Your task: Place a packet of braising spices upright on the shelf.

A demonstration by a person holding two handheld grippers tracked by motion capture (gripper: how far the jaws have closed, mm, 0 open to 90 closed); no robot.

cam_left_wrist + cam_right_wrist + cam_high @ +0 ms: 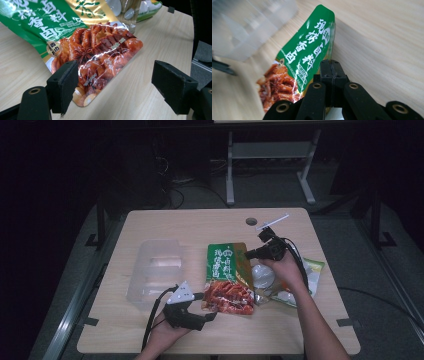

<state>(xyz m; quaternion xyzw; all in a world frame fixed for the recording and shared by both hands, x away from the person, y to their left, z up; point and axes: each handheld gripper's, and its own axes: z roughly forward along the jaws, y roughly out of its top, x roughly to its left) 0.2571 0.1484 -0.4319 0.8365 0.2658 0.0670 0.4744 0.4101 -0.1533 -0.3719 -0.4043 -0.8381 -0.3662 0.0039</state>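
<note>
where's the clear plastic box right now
In the high view the clear plastic box sits on the left half of the table, just left of the green and red food pouch and just beyond the left gripper.

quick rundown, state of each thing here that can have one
green sauce packet: sealed, one edge pinched and lifted off the table
right gripper: shut on the green sauce packet's edge
left gripper: open, jaws either side of the packet's near corner, not pressing
clear plastic container: upright, no lid, looks empty
second packet: lying flat under the right forearm
</note>
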